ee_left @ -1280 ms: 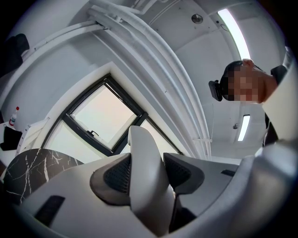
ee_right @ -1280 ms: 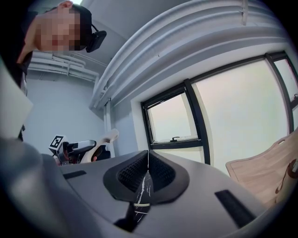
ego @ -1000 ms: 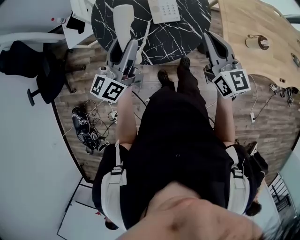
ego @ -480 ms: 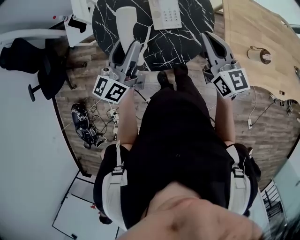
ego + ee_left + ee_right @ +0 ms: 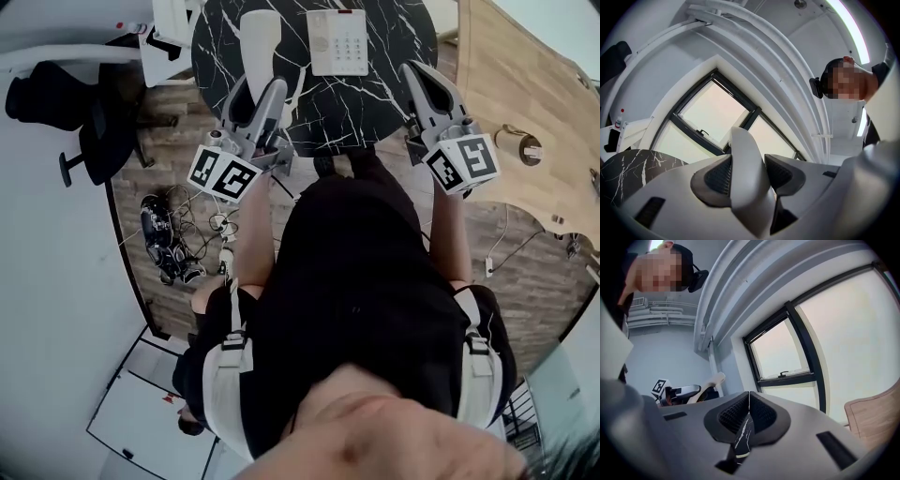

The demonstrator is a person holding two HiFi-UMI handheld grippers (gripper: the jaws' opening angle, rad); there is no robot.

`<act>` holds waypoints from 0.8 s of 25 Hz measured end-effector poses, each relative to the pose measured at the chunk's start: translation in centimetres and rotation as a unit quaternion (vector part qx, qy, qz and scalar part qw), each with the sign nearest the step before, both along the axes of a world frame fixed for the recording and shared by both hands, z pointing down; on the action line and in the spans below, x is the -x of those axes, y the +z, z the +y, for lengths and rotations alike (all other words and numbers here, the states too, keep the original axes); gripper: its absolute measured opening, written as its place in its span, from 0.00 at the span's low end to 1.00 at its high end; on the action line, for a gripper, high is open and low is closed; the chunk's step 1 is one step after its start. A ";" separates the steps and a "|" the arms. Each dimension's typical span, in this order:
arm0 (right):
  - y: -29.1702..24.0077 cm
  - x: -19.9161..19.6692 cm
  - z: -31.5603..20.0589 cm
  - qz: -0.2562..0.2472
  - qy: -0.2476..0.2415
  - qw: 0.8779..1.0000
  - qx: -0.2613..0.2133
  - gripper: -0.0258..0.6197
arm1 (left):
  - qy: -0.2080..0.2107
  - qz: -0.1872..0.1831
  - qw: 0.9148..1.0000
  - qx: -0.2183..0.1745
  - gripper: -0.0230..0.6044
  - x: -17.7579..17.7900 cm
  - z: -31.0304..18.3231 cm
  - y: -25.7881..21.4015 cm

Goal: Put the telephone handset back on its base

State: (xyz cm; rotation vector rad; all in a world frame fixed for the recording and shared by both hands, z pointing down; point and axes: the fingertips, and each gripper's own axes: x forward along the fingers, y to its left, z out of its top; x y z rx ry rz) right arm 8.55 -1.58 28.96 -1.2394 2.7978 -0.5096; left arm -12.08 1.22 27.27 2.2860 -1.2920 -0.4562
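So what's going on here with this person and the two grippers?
A person stands at the round black marble table with a gripper in each hand. The left gripper has its fingers closed on the white telephone handset, held over the table. The white keypad base lies on the table to its right, and the handset is not yet on it. The right gripper is shut and empty.

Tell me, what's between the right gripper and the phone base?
Nothing. The head view shows only bare marble table between the right gripper and the base.
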 end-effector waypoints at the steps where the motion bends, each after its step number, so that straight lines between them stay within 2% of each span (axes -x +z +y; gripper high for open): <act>1: 0.0 -0.1 -0.6 -0.002 -0.004 1.000 0.000 0.09 | -0.002 -0.002 1.000 -0.001 0.40 -0.2 -0.5 -0.1; 7: 0.4 -0.7 -3.6 -0.009 -0.026 1.000 0.002 0.09 | -0.018 -0.014 1.000 -0.001 0.40 -1.8 -2.7 0.0; 20: 4.2 -1.2 -6.2 -0.013 -0.072 0.996 0.044 0.09 | -0.064 -0.038 0.996 0.050 0.40 -3.7 -3.9 4.2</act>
